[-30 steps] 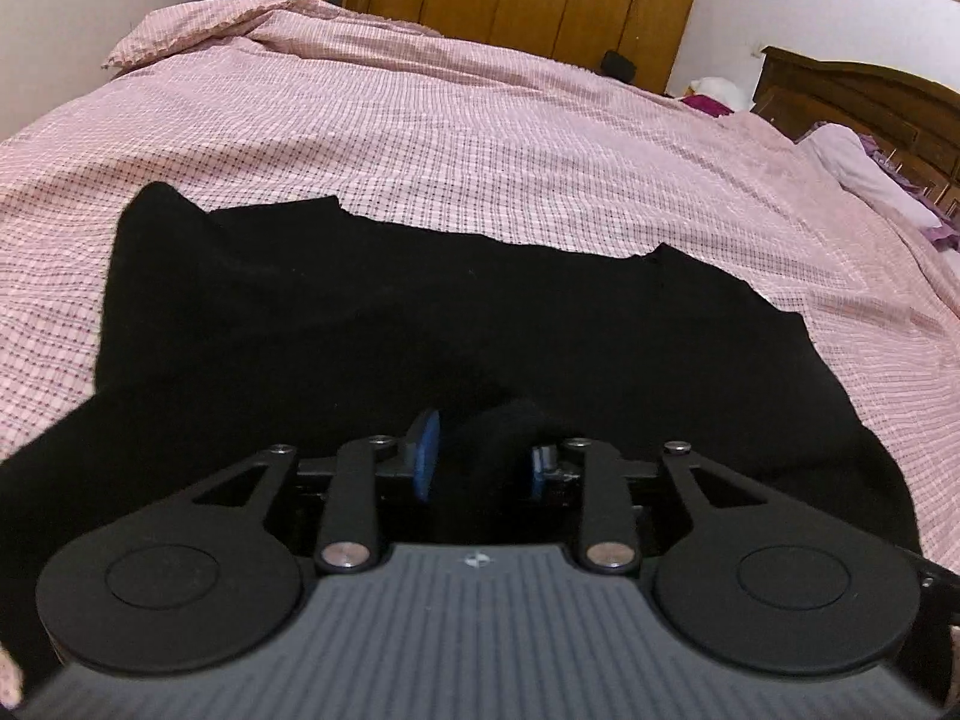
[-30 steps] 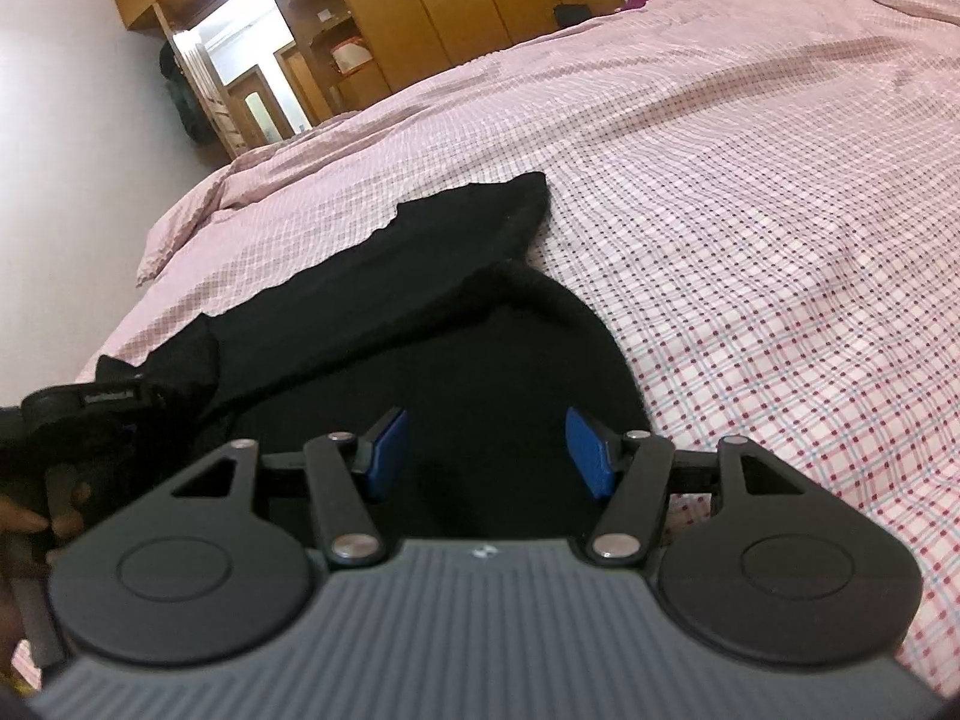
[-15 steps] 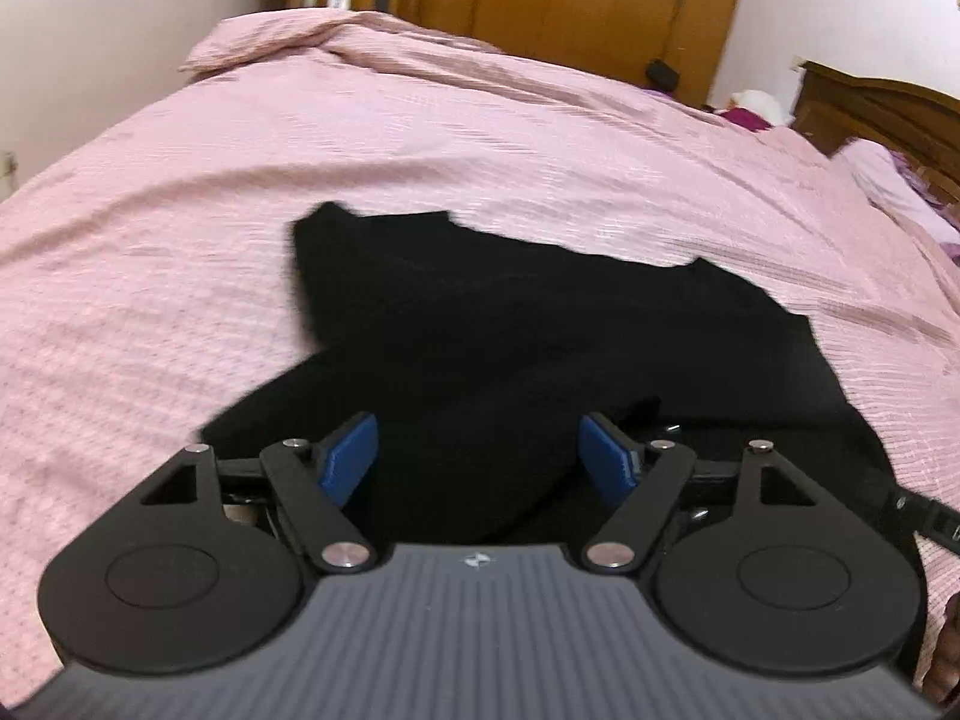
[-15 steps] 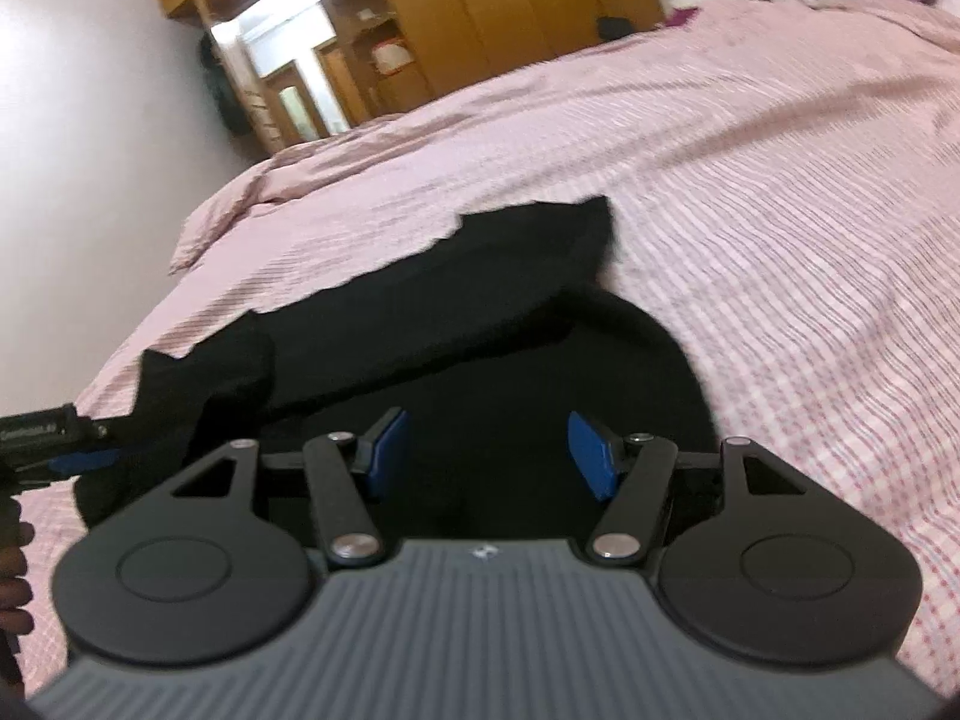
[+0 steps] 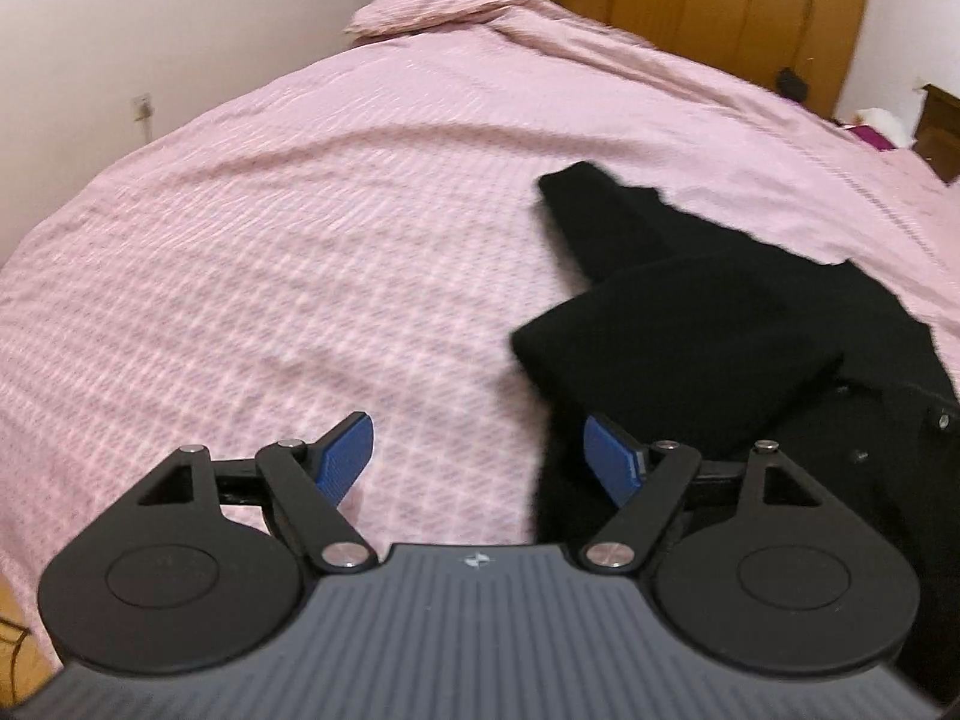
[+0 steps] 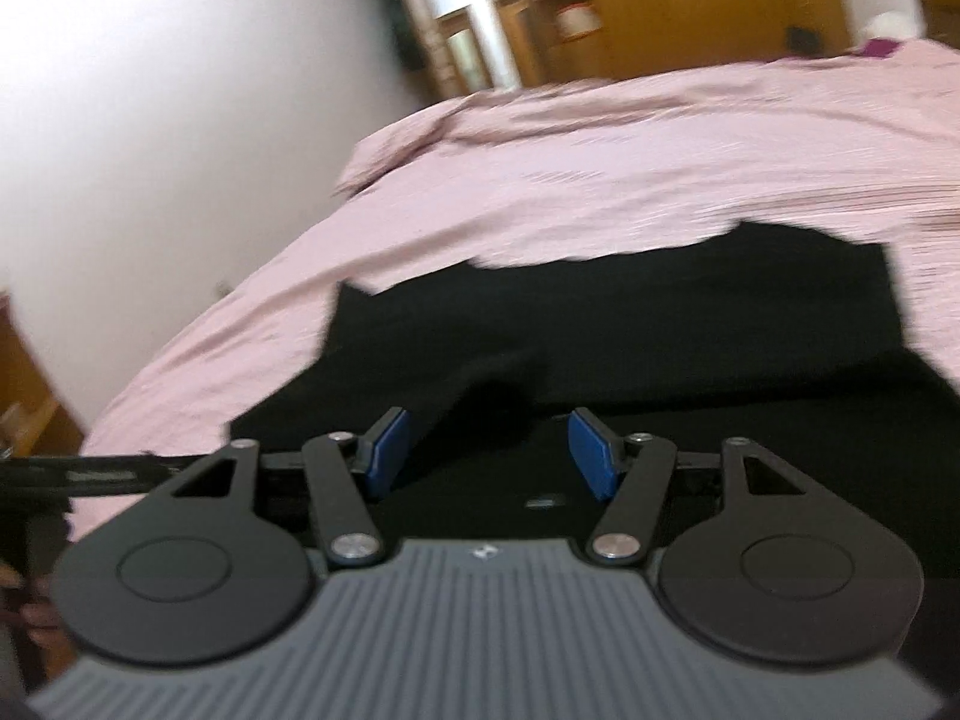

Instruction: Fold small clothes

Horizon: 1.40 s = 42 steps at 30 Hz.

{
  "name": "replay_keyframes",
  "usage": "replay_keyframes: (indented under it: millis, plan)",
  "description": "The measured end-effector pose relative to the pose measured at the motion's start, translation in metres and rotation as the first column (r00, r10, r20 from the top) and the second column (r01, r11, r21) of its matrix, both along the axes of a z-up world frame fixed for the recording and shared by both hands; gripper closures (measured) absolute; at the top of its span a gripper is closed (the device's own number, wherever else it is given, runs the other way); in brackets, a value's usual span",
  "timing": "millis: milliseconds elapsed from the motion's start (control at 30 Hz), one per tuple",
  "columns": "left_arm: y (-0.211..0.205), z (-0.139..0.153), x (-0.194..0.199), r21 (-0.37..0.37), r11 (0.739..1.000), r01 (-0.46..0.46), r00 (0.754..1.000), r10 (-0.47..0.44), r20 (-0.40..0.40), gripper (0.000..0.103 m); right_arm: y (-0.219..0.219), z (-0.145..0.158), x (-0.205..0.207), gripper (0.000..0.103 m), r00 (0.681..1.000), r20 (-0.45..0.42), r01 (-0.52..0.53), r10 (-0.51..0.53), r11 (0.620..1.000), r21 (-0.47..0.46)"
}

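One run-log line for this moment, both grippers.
left gripper: open, empty, jaws just opened | right gripper: open, empty | black garment: partly folded on pink checked bedspread

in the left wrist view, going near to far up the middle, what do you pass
open left tongs → pink checked bedspread → bunched pink quilt at the bed's far end → brown wooden wardrobe

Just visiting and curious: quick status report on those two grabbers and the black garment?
Left gripper open, jaws just opened, nothing between them. Right gripper open, empty, above black garment. Garment partly folded on pink bedspread. Nothing in the way.
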State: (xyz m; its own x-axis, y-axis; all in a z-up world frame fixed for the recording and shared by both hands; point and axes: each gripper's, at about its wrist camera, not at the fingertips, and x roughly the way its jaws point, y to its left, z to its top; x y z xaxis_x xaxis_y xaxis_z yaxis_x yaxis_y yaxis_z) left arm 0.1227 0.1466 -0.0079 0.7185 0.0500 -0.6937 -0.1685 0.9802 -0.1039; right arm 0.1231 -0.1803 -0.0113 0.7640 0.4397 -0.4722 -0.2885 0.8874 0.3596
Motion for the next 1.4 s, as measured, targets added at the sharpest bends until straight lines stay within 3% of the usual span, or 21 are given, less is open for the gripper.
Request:
replay_keyframes:
  millis: [267,500,633,833,867,933,967,1067,1400]
  plan:
    - [0.025,-0.009,-0.011,0.007,0.997,-0.079,0.997,0.080,-0.019,0.021,0.069,0.004,0.003,0.041,0.980,-0.017,-0.197,0.197,0.980,-0.038]
    - [0.042,-0.014,-0.017,-0.023,0.992,-0.124,0.992,0.124,-0.027,0.021,0.120,-0.008,0.006,0.041,0.944,-0.062,-0.328,0.324,0.940,-0.088]
    - [0.044,-0.018,-0.019,-0.035,0.991,-0.130,0.991,0.129,-0.029,0.021,0.135,-0.024,0.019,0.041,0.943,-0.122,-0.323,0.311,0.942,-0.096]
    - [0.046,-0.019,-0.019,-0.044,0.990,-0.135,0.991,0.134,-0.023,0.021,0.138,-0.029,0.019,0.044,0.951,-0.089,-0.307,0.297,0.943,-0.128]
    - [0.046,-0.019,-0.019,-0.046,0.990,-0.135,0.991,0.134,-0.023,0.021,0.139,-0.029,0.018,0.047,0.952,-0.081,-0.303,0.294,0.942,-0.146]
    - [0.045,-0.020,-0.018,-0.048,0.990,-0.132,0.991,0.131,-0.024,0.021,0.143,-0.029,0.018,0.067,0.958,-0.057,-0.288,0.282,0.935,-0.208]
    - [0.044,-0.019,-0.018,-0.047,0.991,-0.128,0.992,0.127,-0.023,0.021,0.143,-0.029,0.017,0.071,0.959,-0.048,-0.283,0.280,0.930,-0.235]
    - [0.041,-0.018,-0.018,-0.042,0.992,-0.121,0.993,0.120,-0.021,0.021,0.137,-0.025,0.017,0.089,0.957,-0.030,-0.289,0.290,0.929,-0.231]
    - [0.022,-0.008,-0.013,-0.033,0.997,-0.074,0.997,0.075,0.012,0.021,0.056,0.025,0.022,0.092,0.989,0.044,-0.144,0.144,0.990,-0.004]
